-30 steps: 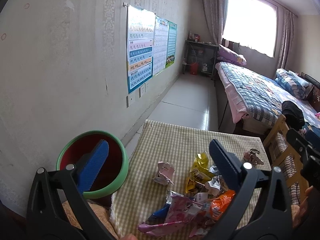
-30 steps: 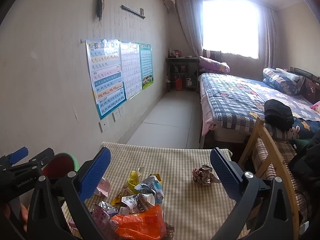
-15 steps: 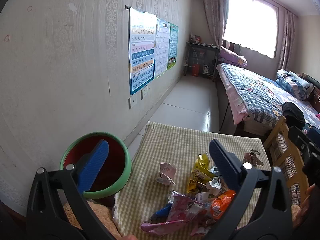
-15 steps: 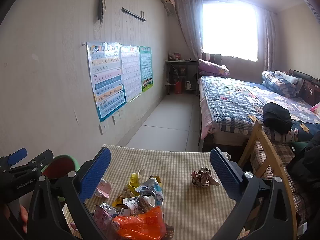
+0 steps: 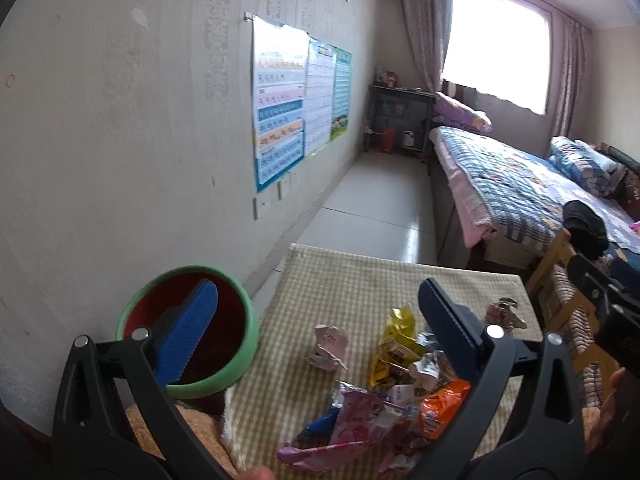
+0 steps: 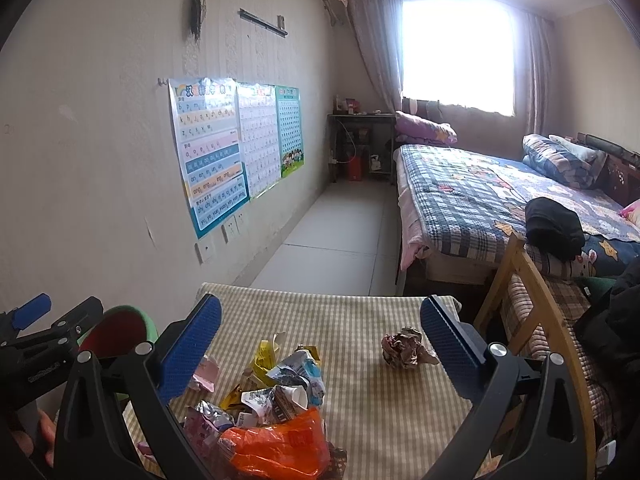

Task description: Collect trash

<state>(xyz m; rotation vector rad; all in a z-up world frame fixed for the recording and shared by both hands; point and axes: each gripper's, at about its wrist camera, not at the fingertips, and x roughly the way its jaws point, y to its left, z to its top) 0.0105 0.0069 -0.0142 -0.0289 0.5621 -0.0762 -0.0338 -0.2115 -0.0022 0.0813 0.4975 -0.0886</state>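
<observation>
A heap of snack wrappers (image 5: 400, 396) (image 6: 272, 408) lies on the near part of a table with a checked cloth (image 5: 352, 280) (image 6: 360, 400). An orange wrapper (image 6: 280, 448) is nearest; a yellow packet (image 5: 394, 338) and a pink crumpled paper (image 5: 328, 346) lie farther out. A crumpled paper ball (image 6: 404, 350) (image 5: 504, 312) sits apart at the right. A bin with a green rim and red inside (image 5: 192, 328) (image 6: 120, 330) stands left of the table. My left gripper (image 5: 318, 308) and right gripper (image 6: 320, 322) hover open above the heap, both empty.
A wall with posters (image 6: 232, 148) runs along the left. A bed (image 6: 500, 196) and a wooden chair (image 6: 532, 320) stand to the right. Tiled floor (image 6: 340, 240) stretches beyond the table toward a small dark stand (image 6: 360, 148) under the window.
Both grippers have risen and tilted slightly, so the table and wrappers sit a bit lower in view. Nothing on the table has moved and both grippers stay open.
</observation>
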